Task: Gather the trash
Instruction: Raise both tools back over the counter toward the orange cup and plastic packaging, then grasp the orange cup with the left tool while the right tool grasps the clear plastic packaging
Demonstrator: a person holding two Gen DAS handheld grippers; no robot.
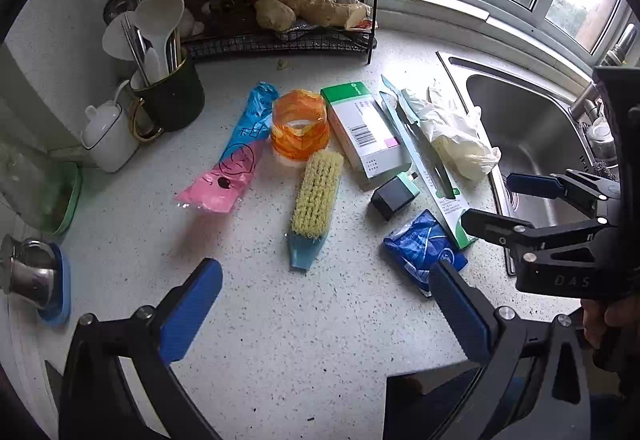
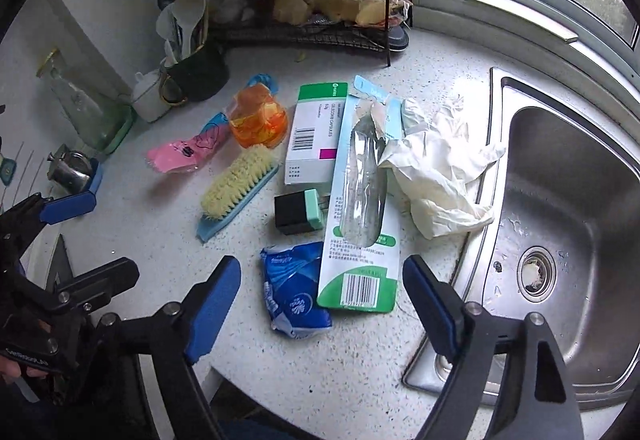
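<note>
Crumpled blue plastic wrapper (image 2: 294, 290) lies near table's front edge, tucked under the green-and-white torn blister card (image 2: 362, 199). Right gripper (image 2: 322, 300) above it, jaws wide, empty; left gripper (image 1: 326, 306) likewise. Risk: jaws catch card too, or nudge wrapper off edge.

Readable text on counter items and gripper bodies.
We read "CELECOXIB CAPSULES" on the green-white medicine box (image 2: 310, 137), "DAS" on the right gripper (image 1: 486, 201) body, "GenRobot.AI" on the left gripper (image 2: 82, 232) body; other print too small.
</note>
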